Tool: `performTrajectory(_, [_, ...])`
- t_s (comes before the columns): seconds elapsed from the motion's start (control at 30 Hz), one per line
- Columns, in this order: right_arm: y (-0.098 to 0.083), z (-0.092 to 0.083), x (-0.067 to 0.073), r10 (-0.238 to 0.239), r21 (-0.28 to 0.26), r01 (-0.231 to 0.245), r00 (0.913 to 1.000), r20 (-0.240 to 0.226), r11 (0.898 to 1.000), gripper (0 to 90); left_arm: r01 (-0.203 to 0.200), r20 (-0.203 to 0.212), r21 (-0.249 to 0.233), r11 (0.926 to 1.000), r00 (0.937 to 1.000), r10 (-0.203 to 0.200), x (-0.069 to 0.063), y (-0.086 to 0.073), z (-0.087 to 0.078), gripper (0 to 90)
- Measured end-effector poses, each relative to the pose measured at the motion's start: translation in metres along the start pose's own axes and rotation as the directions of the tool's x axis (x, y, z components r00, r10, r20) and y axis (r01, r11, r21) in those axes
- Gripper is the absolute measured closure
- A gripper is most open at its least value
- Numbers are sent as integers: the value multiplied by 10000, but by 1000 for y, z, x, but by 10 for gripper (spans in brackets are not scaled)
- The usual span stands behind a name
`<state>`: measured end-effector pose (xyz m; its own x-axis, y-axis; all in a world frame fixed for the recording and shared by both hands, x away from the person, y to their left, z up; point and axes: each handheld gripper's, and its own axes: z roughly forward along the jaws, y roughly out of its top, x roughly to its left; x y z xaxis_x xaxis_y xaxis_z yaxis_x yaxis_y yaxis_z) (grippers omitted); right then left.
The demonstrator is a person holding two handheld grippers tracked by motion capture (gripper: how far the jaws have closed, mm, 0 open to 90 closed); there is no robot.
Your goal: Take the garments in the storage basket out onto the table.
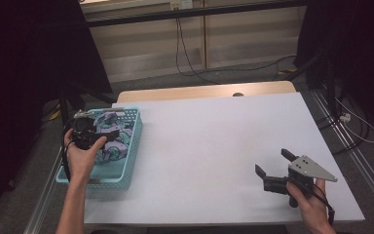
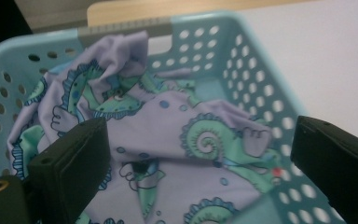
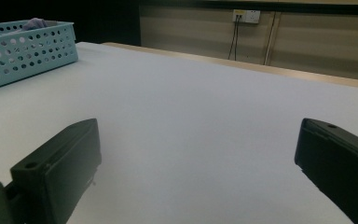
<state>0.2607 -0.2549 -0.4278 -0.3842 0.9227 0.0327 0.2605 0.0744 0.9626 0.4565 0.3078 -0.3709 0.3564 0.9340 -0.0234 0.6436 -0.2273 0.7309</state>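
A white table (image 1: 214,146) carries everything, with a strip of pale wood along its far edge. At the table's left edge, toward the near corner, stands a light blue perforated basket (image 1: 132,146). In the left gripper view the basket's walls show rows of round holes.

Inside the basket lies a crumpled lilac cloth (image 2: 168,140) printed with green and blue curled shapes. It fills most of the basket floor and bunches up toward the far wall.

The left gripper (image 1: 88,136) hangs over the basket, held in the person's left hand (image 1: 80,158). Its jaws stand wide apart above the cloth, released and clasping nothing.

The right gripper (image 1: 271,168) sits low over the table near the right part of the near edge, held in the right hand (image 1: 309,204). Its jaws are likewise spread wide with bare tabletop between them. A grey three-cornered plate (image 1: 314,168) tops it.
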Motion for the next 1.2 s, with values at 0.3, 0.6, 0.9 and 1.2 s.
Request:
performTrajectory(0.3, [0, -1, -1, -28, -4, 28, 10000, -29, 10000, 1, 34, -799, 731, 9973, 9968, 24, 11, -3, 23, 49])
performTrajectory(0.6, [-1, 0, 0, -1, 70, 1, 10000, -78, 10000, 3, 675, -967, 1496, 9864, 9939, -534, 30, -6, 43, 58])
performTrajectory(0.9, [-1, 0, 1, -65, 74, 65, 9999, -101, 10000, 5, 1143, -936, 2629, 9580, 9913, -925, 38, -16, 57, 51])
performTrajectory(1.2, [-1, 0, 2, -105, 127, 107, 9999, -131, 9999, 5, 1261, -201, 3458, 9298, 9917, -1270, 39, -19, 67, 0])
